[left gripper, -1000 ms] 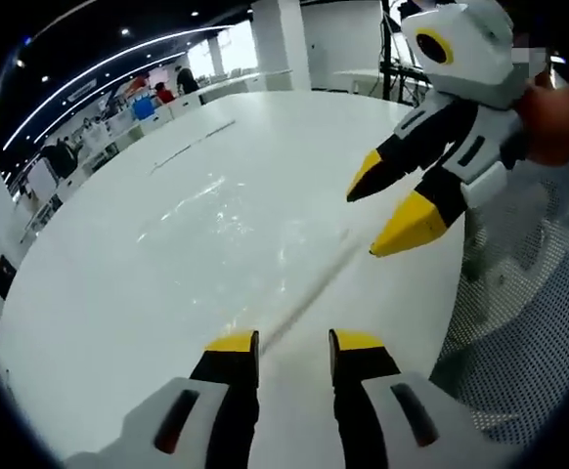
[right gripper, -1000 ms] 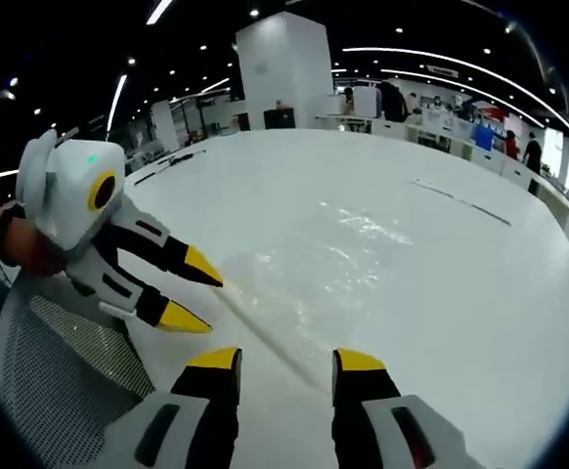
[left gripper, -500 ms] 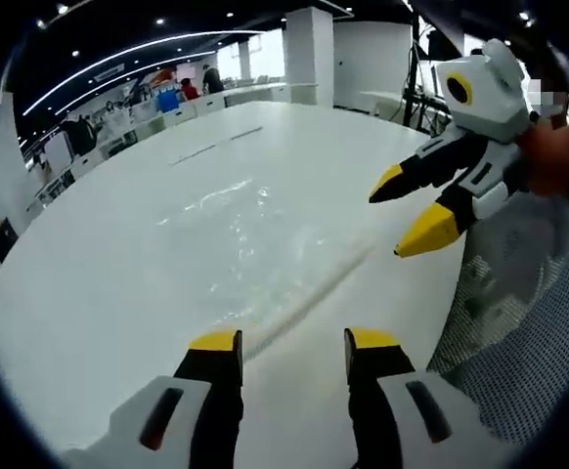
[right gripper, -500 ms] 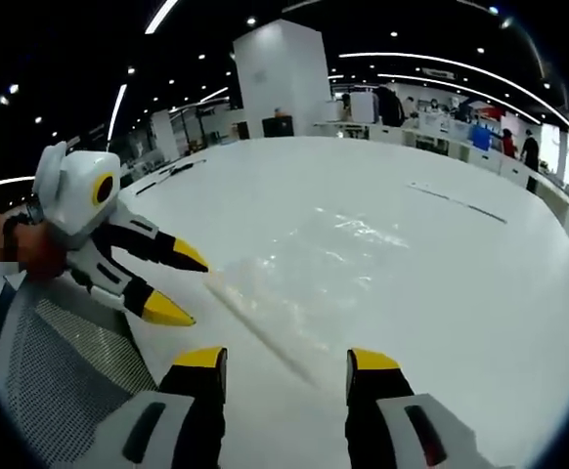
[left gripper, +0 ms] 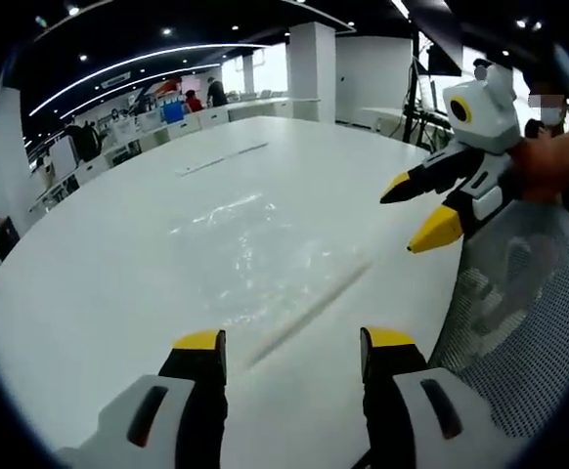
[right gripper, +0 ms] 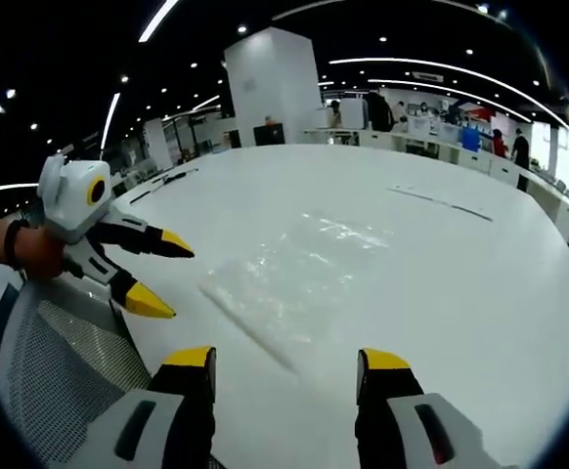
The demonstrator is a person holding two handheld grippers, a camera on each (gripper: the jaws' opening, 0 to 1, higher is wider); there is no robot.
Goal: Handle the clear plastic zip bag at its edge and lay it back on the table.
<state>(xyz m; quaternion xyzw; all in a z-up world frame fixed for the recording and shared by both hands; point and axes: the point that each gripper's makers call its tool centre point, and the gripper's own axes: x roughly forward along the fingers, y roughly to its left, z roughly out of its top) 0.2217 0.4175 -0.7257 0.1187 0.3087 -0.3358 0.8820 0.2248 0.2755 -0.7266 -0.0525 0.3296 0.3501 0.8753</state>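
The clear plastic zip bag (left gripper: 265, 259) lies flat on the white table (left gripper: 99, 274), its zip edge nearest me; in the right gripper view the bag (right gripper: 299, 274) sits ahead of the jaws. My left gripper (left gripper: 292, 350) is open, pulled back from the zip edge with nothing between its fingers. My right gripper (right gripper: 284, 363) is open too, short of the bag's near edge. The right gripper (left gripper: 423, 210) also appears at the right of the left gripper view, and the left gripper (right gripper: 155, 274) at the left of the right gripper view, both with jaws apart above the table edge.
A grey mesh chair back (left gripper: 524, 322) stands at the table's near edge, also visible as the chair (right gripper: 60, 381). A thin dark strip (right gripper: 441, 202) lies far across the table. Desks and people stand in the background beyond a white pillar (right gripper: 270, 88).
Both grippers have drawn back and up from the bag's zip edge, and their jaws have opened wider. The bag stays flat on the table.
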